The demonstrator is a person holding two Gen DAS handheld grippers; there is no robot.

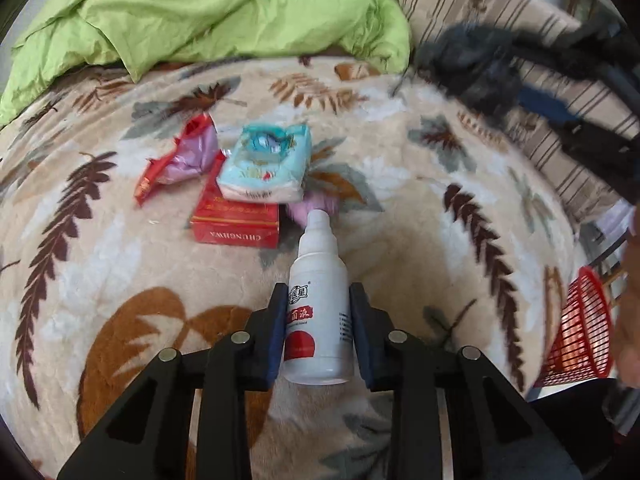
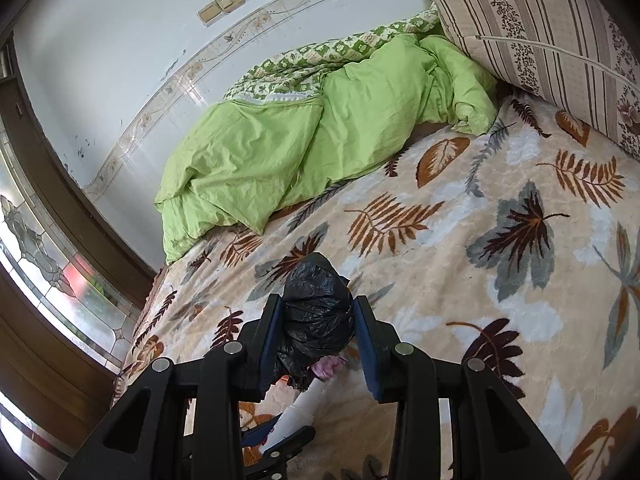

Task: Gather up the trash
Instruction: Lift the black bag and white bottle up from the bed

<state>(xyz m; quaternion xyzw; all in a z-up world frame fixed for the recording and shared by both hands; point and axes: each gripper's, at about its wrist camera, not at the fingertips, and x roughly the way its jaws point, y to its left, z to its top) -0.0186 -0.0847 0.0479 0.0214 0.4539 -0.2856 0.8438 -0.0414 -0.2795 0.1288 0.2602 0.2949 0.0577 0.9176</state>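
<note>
Bottle [image 1: 320,304]: white, clamped in left gripper [image 1: 319,300] just nearer than the cigarette box [image 1: 234,220], evidently for bagging. Bag [image 2: 316,312]: black, pinched in right gripper [image 2: 317,316], held ready above that box to receive trash.

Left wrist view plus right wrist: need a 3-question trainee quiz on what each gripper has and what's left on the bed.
1. True or false: the left gripper is shut on the white spray bottle.
2. What does the right gripper hold? A) black plastic bag B) pillow C) green quilt
3. Which item lies on top of the red cigarette box?

Key: 1 true; 2 A; 3 the light blue tissue pack.
</note>
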